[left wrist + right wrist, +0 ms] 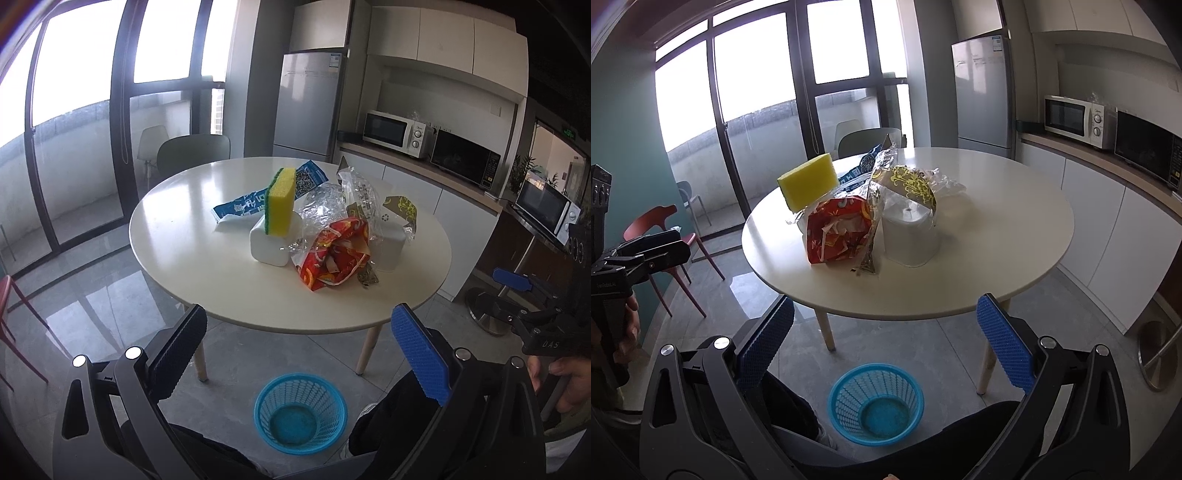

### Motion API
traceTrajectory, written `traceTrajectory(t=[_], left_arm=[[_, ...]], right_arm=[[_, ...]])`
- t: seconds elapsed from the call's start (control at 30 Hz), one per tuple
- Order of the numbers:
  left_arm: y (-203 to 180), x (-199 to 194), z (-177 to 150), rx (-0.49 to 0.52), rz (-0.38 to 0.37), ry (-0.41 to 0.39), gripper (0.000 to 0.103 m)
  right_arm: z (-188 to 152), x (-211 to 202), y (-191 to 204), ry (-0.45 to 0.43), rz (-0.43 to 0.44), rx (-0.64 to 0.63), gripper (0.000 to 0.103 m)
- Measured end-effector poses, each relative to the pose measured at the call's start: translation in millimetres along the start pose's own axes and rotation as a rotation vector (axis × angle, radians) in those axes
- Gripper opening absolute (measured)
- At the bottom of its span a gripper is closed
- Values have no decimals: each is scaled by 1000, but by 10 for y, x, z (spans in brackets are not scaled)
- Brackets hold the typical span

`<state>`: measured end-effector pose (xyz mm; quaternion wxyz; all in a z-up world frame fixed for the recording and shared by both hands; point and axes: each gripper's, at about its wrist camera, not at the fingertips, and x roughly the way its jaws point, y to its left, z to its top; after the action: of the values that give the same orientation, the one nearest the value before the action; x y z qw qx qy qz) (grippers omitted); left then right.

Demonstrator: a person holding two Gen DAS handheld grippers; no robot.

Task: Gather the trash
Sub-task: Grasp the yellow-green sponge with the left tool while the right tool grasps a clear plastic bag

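I see my left gripper (306, 356) and right gripper (884, 345) both spread wide and empty, held short of the round table (207, 273). The trash sits heaped mid-table: a red wrapper (334, 254), clear plastic (321, 206), a blue packet (240, 210) and a yellow sponge (281, 201) atop a white box (267, 245). The blue basket (300, 412) stands on the floor below.

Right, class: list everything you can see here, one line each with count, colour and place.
table: one, cream, round, centre
sponge: one, yellow-green, upright on white box
white boxes: two, on table
red wrapper: one, table front
clear wrappers: several, amid the pile
blue packet: one, behind sponge
basket: one, blue, on floor
fridge: one, silver, back
microwaves: three, on counters
left tongs: open
right tongs: open
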<state>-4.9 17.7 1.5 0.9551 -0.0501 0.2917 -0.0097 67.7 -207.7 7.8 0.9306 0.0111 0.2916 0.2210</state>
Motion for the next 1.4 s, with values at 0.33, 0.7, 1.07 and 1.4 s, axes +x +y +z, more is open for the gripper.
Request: traceTrajectory(t=[0.33, 0.7, 1.07, 1.4], left_arm=[[29, 182, 212, 29, 26, -6, 97], [92, 537, 531, 22, 17, 6, 97], [197, 990, 797, -11, -20, 43, 86], [162, 1344, 916, 9, -56, 90, 61]], right_arm=[[253, 195, -119, -18, 35, -25, 95], [555, 541, -329, -5, 58, -73, 94], [766, 1025, -369, 50, 113, -86, 80], [870, 1307, -373, 106, 161, -87, 40]])
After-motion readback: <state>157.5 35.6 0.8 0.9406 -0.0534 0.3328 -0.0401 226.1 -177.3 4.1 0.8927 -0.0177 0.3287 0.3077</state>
